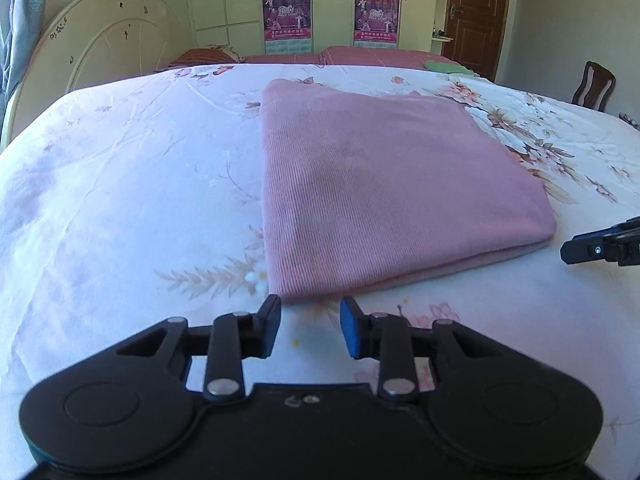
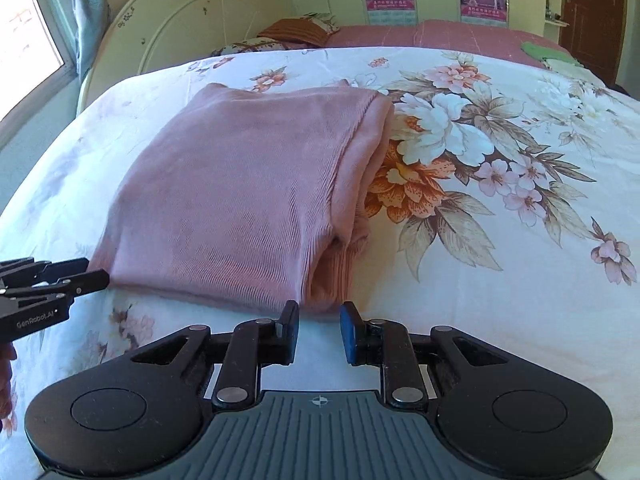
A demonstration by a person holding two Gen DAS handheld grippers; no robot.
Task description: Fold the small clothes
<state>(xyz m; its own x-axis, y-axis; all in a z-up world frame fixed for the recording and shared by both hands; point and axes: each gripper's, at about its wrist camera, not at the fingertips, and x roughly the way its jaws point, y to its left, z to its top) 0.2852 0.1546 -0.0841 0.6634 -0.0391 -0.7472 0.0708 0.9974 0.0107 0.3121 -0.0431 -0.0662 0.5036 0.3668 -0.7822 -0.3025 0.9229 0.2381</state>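
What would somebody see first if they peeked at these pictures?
First, the folded pink garment lying flat in the middle of the bed, on a white sheet printed with big flowers. Next, the two black grippers at the garment's near edge: the left gripper by its left corner and the right gripper by its right corner, both with a gap between the fingers and nothing in it.

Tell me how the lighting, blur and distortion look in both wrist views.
Left wrist view: fisheye bulges the bedsheet, purple cast, pink garment reasonably sharp. Right wrist view: overexposed window, warmer colour, near edge of garment slightly smeared.
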